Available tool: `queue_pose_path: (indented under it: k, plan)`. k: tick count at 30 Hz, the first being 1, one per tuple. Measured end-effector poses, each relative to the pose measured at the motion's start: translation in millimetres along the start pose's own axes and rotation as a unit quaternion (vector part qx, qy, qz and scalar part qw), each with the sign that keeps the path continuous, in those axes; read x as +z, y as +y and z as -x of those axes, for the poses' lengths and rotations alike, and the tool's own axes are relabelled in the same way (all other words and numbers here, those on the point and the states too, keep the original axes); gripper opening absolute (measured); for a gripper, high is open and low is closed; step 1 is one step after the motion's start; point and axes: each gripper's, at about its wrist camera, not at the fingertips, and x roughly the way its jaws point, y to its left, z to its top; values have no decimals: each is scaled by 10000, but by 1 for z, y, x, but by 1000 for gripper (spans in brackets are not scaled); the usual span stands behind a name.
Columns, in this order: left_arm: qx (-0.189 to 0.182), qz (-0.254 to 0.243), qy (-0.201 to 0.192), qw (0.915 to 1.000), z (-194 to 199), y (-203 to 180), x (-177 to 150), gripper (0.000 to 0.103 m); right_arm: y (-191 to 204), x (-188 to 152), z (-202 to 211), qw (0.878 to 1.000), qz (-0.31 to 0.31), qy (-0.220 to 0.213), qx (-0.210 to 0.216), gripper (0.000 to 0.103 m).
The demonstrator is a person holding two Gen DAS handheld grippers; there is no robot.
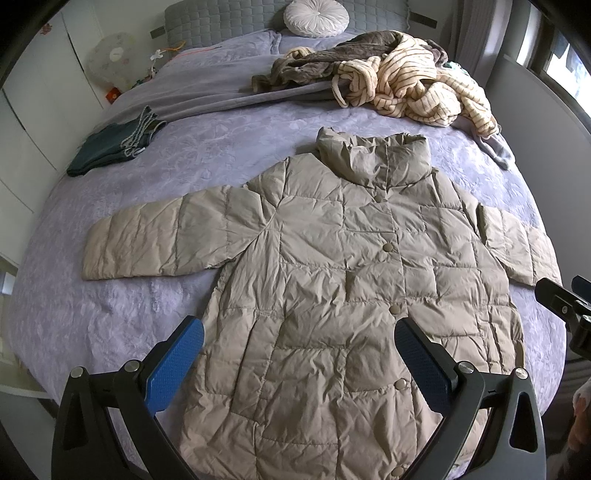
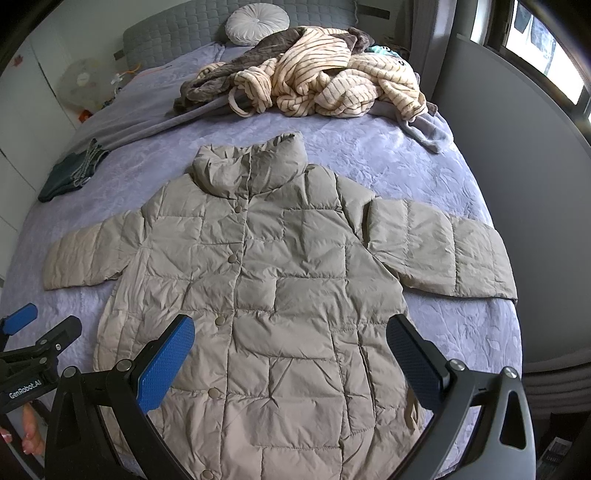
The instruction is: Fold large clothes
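Note:
A beige quilted puffer coat (image 1: 332,280) (image 2: 280,288) lies flat and buttoned on the lilac bedspread (image 1: 229,147) (image 2: 369,155), collar away from me, both sleeves spread out to the sides. My left gripper (image 1: 299,343) hovers open above the coat's lower half with nothing between its blue pads. My right gripper (image 2: 290,339) also hangs open over the lower half, holding nothing. Each gripper shows at the edge of the other's view: the right one (image 1: 569,299) beside the coat's right sleeve, the left one (image 2: 40,332) by the left hem.
A heap of striped cream and brown-grey clothes (image 1: 391,85) (image 2: 314,85) lies at the far right of the bed. Folded dark jeans (image 1: 118,140) (image 2: 70,170) sit at the left edge. A round white cushion (image 1: 316,16) leans on the headboard. A fan (image 1: 110,55) stands at the left.

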Motion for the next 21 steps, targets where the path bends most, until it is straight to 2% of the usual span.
queue_pose_path:
  k: [21]
  plan:
    - [3,-3,13,10000,0,0,0,103,1,1,-1,10000,4,-2,-5,103]
